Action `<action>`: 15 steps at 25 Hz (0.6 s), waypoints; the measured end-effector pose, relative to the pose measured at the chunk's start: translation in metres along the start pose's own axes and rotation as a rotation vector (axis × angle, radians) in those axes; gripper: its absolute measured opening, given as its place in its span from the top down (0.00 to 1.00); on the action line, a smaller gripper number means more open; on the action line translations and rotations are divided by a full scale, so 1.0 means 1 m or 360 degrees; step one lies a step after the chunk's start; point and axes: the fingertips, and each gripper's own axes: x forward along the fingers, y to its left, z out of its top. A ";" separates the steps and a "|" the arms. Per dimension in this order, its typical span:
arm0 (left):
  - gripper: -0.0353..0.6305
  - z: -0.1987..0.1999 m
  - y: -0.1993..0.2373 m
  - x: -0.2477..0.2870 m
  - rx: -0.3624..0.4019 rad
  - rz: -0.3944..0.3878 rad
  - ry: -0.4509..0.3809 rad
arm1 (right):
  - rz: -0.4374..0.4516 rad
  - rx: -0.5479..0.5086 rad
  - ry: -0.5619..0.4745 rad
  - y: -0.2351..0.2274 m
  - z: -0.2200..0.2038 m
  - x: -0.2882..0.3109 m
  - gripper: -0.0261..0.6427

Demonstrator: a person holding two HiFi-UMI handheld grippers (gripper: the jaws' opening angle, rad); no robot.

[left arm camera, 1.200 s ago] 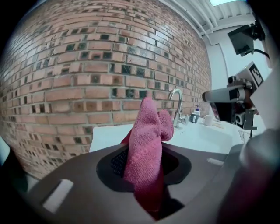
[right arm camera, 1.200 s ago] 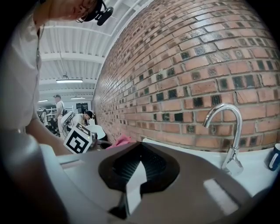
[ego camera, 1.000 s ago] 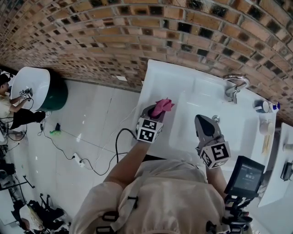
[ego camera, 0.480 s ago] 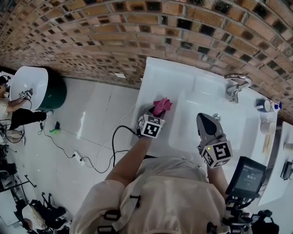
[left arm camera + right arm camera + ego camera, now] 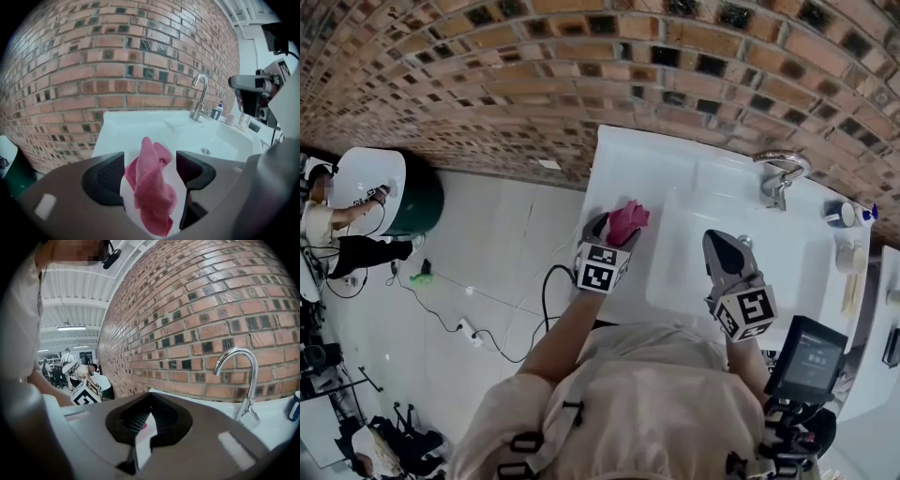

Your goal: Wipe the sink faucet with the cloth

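- With the head view up first: my left forearm runs forward from the torso to the left rim of the sink, and the left gripper tips downward at the rim, marker cube facing the camera.
- Head view: the pink cloth sits bunched on that left rim, right at the left gripper's tips and well apart from the faucet.
- Head view: the right gripper hangs over the front of the basin, nose aimed toward the faucet at the back right and tapering to a single point.
- Left gripper view: the left gripper has just been opening and its jaws now stand spread wide. The cloth lies between them on the white rim, with a gap showing between each pad and the fabric, so it is released, not pinched.
- Left gripper view: the sink stretches ahead against the brick wall, with the faucet upright at the far right.
- Right gripper view: the right gripper looks close to level. Its pads meet at the tip, leaving only a thin slit lower down, and nothing is gripped.
- Right gripper view: the faucet stands ahead to the right, clear of the jaws. The left gripper's marker cube shows off to the left.
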 end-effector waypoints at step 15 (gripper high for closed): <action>0.92 0.194 -0.082 -0.088 0.0395 -0.0122 -0.0890 | -0.0125 -0.0154 -0.0245 -0.025 0.068 -0.034 0.98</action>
